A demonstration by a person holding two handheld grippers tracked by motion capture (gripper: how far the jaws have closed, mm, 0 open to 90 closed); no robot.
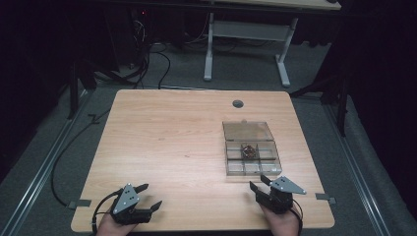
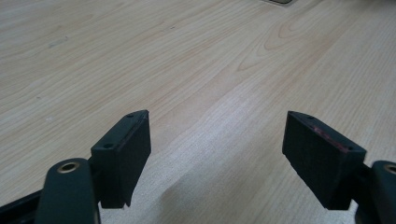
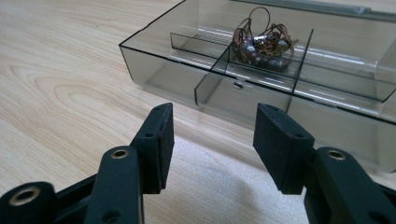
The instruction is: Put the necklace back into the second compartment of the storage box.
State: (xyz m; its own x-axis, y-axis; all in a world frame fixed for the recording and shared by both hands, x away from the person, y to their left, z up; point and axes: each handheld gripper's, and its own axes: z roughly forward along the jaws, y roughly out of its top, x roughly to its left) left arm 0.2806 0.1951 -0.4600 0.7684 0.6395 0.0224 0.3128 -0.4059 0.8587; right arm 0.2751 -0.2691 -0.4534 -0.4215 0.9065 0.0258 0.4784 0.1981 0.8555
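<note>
Your right gripper (image 1: 259,183) sits near the table's (image 1: 167,142) front edge, jaws parted with nothing between them; the pads (image 3: 161,135) stand apart over bare wood. No earlier look is at hand, so take the gap as it stands: released, gripping nothing.

Just ahead of those jaws lies the smoky clear compartment box (image 3: 187,79), its near wall close to the pad tips but not touching them. Its hinged lid (image 1: 247,131) lies open flat on the far side. Past the first row of dividers, in a middle compartment, rests a small tangle of brown wire and parts (image 3: 261,42), straight ahead and slightly right of your jaw line.

Your left gripper (image 1: 149,195) rests well apart from the box, off to the left at the same near edge. Its jaws gape wide, pads (image 2: 123,154) clear of each other, only plain wood grain in front of them.

Beyond the box, near the table's far edge, is a round cable hole (image 1: 238,103).
</note>
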